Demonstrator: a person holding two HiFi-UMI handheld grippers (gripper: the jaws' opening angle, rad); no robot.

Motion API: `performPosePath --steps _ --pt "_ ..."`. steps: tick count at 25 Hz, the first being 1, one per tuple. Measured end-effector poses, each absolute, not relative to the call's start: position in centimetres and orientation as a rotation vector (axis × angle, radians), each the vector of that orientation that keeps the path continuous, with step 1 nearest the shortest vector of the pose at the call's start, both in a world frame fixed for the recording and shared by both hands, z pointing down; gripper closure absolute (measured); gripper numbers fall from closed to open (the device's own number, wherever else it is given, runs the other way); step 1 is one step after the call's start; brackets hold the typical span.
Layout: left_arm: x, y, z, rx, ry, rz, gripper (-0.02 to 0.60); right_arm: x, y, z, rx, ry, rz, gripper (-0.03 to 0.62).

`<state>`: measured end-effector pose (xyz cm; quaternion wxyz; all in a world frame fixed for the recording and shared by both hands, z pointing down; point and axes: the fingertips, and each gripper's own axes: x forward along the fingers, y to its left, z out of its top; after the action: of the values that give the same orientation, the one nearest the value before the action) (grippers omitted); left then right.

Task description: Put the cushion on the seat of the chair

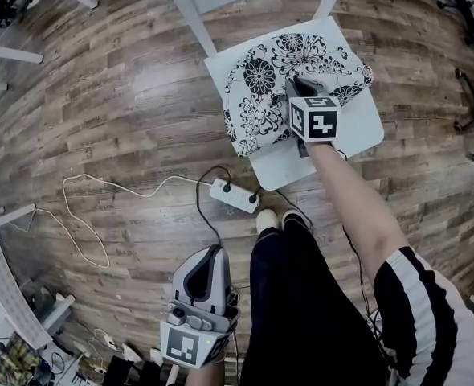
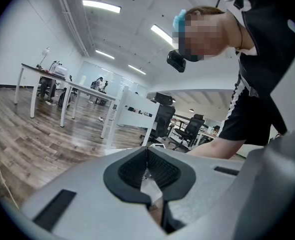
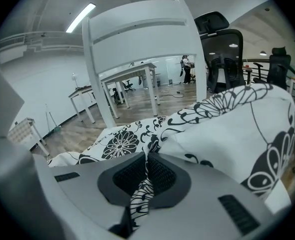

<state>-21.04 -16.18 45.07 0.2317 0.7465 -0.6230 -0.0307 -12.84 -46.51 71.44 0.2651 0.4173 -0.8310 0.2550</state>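
Gripping a fold of the cushion [image 1: 257, 83] [image 3: 227, 129], our right gripper [image 1: 296, 85] [image 3: 147, 159] has its fingers closed tight on the black-and-white flowered cover. A pinched strip of that fabric runs down between the pads. The cushion lies on the seat of the white chair [image 1: 357, 135] [image 3: 137, 34]. It spreads ahead of those fingers and to both sides of them, and is bunched up just to their right. It sits askew: its edge to the left of the fingers seems to reach past the seat, while a bare part of the seat shows behind and to the right of them. The chair back rises beyond the fingers, past the far edge of the cushion.

Our left gripper [image 1: 210, 254] [image 2: 147, 154] hangs low beside our leg [image 1: 301, 296], well apart from the chair. Its fingers are brought together with nothing held between them. Ahead of those fingers, on the wood floor [image 1: 116, 103], lie a white power strip [image 1: 234, 195] and a loose white cable [image 1: 84, 215].
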Motion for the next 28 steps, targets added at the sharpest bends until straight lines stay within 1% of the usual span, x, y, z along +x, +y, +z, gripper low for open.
performPosePath --steps 3,9,13,21,28 --pt "-21.4 -15.7 45.5 2.028 -1.73 -0.062 0.575 -13.0 -46.8 71.0 1.146 -2.253 0.704 0.568" --pt "-21.1 -15.4 44.9 2.035 -1.72 -0.113 0.575 -13.2 -46.8 68.8 1.156 -2.323 0.663 0.568" --pt "-20.7 -14.8 44.8 2.042 -1.722 -0.072 0.575 -12.4 -45.3 67.1 1.161 -2.373 0.67 0.568" --pt "-19.6 -14.6 44.2 2.102 -1.668 -0.109 0.575 -9.6 -41.0 64.1 1.209 -2.437 0.699 0.568" --pt "-17.8 -14.6 43.5 2.172 -1.596 -0.106 0.575 -5.2 -36.9 64.5 1.252 -2.369 0.691 0.568"
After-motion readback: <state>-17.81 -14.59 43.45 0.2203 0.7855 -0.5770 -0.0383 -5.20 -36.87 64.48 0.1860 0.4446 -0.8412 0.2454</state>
